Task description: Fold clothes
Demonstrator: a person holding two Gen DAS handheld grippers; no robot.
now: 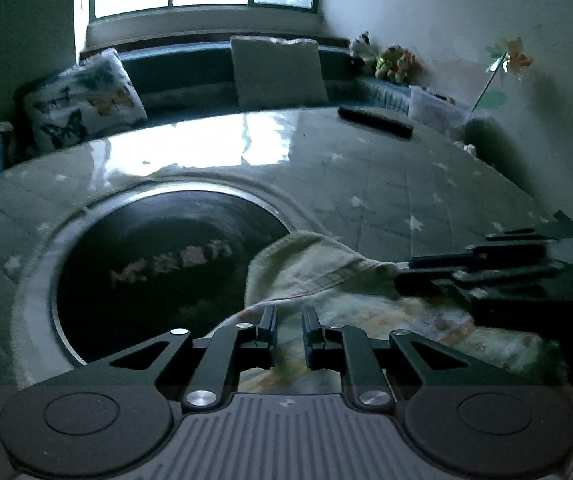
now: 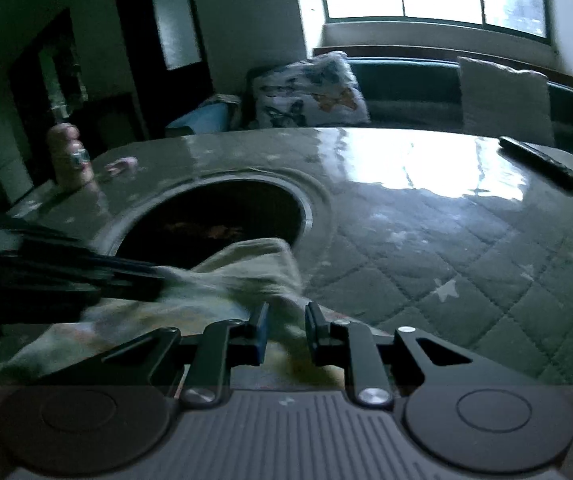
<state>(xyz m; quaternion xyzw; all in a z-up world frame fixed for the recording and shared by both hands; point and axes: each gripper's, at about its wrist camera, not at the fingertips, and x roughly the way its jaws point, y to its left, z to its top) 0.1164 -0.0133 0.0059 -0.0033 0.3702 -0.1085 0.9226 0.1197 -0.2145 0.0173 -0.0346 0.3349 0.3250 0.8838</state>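
A small cream garment (image 1: 310, 268) with a printed pattern lies on the quilted table, partly over the dark round inset (image 1: 158, 264). It also shows in the right wrist view (image 2: 246, 272). My left gripper (image 1: 288, 322) has its fingers close together around the garment's near edge, cloth between them. My right gripper (image 2: 286, 320) likewise pinches the garment's near edge. The right gripper shows from the side in the left wrist view (image 1: 406, 270), gripping the cloth. The left gripper shows blurred in the right wrist view (image 2: 154, 276), also on the cloth.
The table has a green quilted cover with stars (image 2: 446, 272). A dark remote (image 1: 374, 120) lies at the far edge. A sofa with cushions (image 1: 278, 68) stands behind. A plastic bin (image 1: 434, 108) and soft toys (image 1: 394, 60) sit at right. A person's hand (image 2: 70, 152) shows at left.
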